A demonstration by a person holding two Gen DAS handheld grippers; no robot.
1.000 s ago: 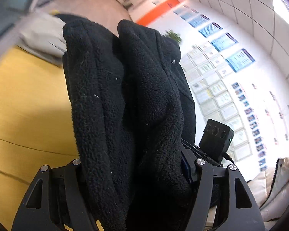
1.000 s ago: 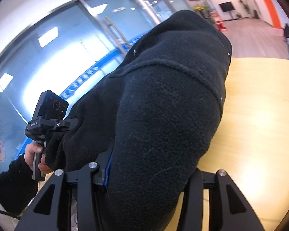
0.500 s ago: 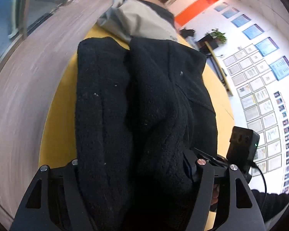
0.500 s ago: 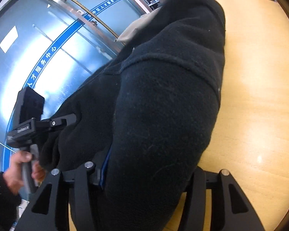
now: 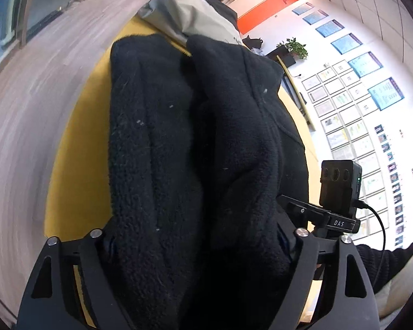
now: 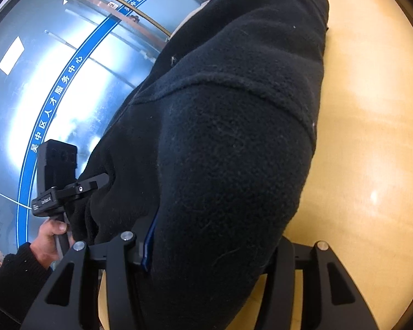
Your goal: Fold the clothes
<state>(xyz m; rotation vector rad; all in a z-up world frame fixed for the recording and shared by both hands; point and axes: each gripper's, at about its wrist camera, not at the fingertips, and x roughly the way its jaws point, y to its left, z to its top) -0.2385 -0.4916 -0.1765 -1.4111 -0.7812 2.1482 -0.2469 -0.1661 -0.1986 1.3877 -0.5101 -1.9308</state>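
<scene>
Black fleece fills the middle of both wrist views: a black fleece garment (image 5: 195,151) bunched in thick folds, held above the yellow bench (image 5: 77,143) and hiding most of it. In the left wrist view, going left to right: grey wood-look floor (image 5: 33,104) curves past the bench edge; the left claw (image 5: 198,253) pinches a heavy double fold of the fleece between its fingers (image 5: 96,269), the fabric packing the whole gap; beyond the folds a grey-green garment (image 5: 184,13) lies at the far end of the bench, partly covered by the fleece; further right stands the other handheld unit with its black camera block (image 5: 340,184) and cable, and behind it a white wall hung with framed papers (image 5: 344,115) and a potted plant (image 5: 296,46); a dark sleeve (image 5: 382,264) shows at the lower right. In the right wrist view, left to right: a glass wall with a blue band of white characters (image 6: 55,96); a hand (image 6: 51,240) in a dark cuff grips the handle of the left unit; the right claw (image 6: 203,272) is clamped on a rounded mass of the same fleece, which bulges over its fingers (image 6: 118,266) and blocks the gap from sight; bare yellow bench top lies to the right.
</scene>
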